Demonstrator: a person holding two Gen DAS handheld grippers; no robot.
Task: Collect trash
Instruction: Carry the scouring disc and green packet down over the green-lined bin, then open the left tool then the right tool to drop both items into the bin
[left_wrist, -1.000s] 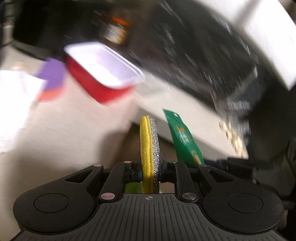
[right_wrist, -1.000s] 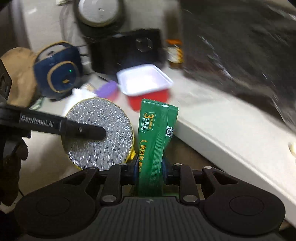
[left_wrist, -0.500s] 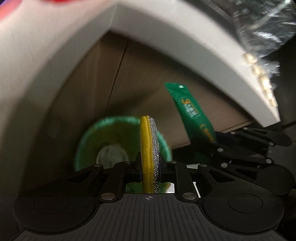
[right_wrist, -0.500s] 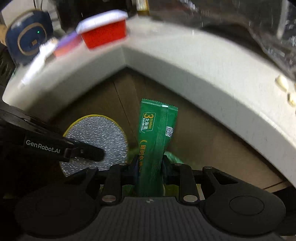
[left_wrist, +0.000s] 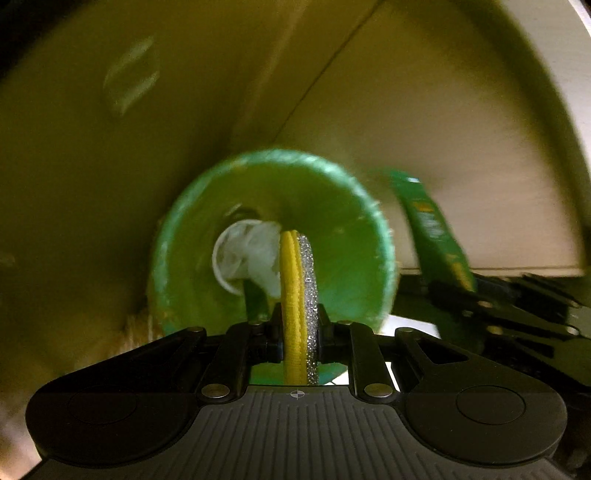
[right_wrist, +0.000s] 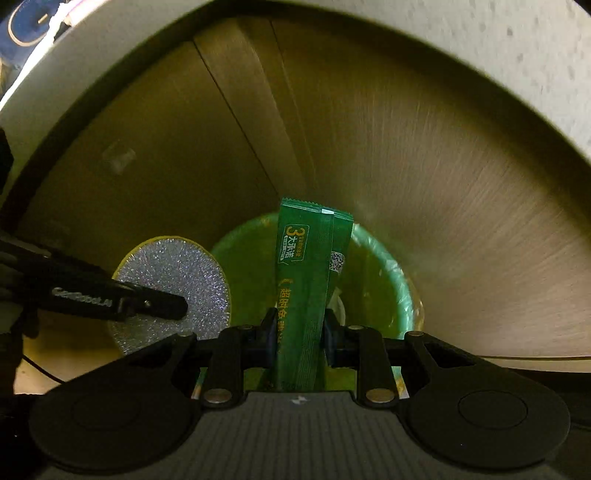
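My left gripper (left_wrist: 298, 325) is shut on a round yellow and silver scouring pad (left_wrist: 298, 280), held edge-on above a green-lined trash bin (left_wrist: 343, 236) with white crumpled paper (left_wrist: 247, 258) inside. My right gripper (right_wrist: 300, 332) is shut on a green sachet (right_wrist: 308, 280), held upright over the same bin (right_wrist: 384, 273). In the right wrist view the pad (right_wrist: 177, 266) and the left gripper's finger (right_wrist: 147, 304) show at the left. In the left wrist view the sachet (left_wrist: 432, 229) shows at the right.
The bin stands on the floor under a white counter edge (right_wrist: 480, 48), in front of brown cabinet doors (right_wrist: 424, 155). A dark blue device (right_wrist: 33, 18) sits on the counter at the top left.
Both grippers have dropped from counter height to below the counter edge, carrying the pad and the sachet. The green bin has come close and now fills the middle of both views.
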